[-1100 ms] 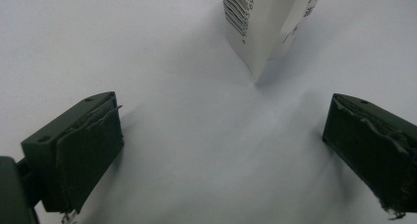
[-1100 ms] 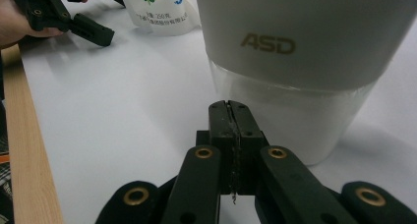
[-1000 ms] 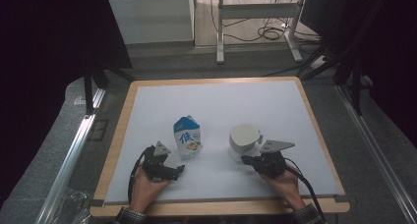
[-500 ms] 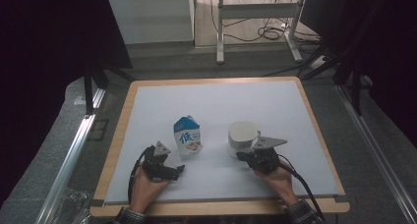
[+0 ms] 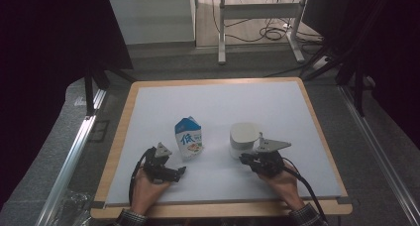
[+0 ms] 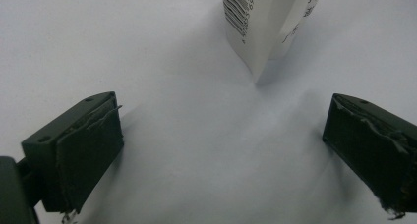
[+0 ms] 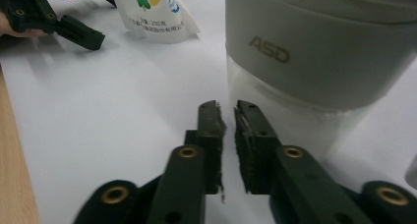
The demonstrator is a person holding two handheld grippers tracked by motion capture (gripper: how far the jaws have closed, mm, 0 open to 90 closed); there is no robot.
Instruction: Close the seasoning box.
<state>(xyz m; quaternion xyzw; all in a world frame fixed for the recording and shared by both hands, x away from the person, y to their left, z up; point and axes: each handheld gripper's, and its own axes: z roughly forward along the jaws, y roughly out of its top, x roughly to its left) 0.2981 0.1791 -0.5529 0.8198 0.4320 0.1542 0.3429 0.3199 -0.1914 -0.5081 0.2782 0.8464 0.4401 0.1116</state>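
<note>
A blue and white milk carton (image 5: pixel 188 138) stands upright on the white mat (image 5: pixel 218 102). To its right is a white lidded container (image 5: pixel 244 137) marked ASD (image 7: pixel 319 47). My left gripper (image 5: pixel 171 164) rests just in front of the carton, and its jaws are spread wide with nothing between them (image 6: pixel 228 145). The carton's lower corner (image 6: pixel 260 32) lies a little beyond that gap. My right gripper (image 5: pixel 245 158) sits at the container's near left side, jaws nearly together and empty (image 7: pixel 228 111). The right gripper view also takes in the carton (image 7: pixel 157 13) and the left gripper (image 7: pixel 74 30).
The mat lies on a wooden board (image 5: pixel 116 151) whose rim shows on all sides. Beyond the board are a metal rail (image 5: pixel 74 151) at the left, dark stands, and a frame with cables (image 5: pixel 267 32) on the floor behind.
My right gripper has shifted left, closer to the container's base. The left gripper, carton and container have stayed where they were.
</note>
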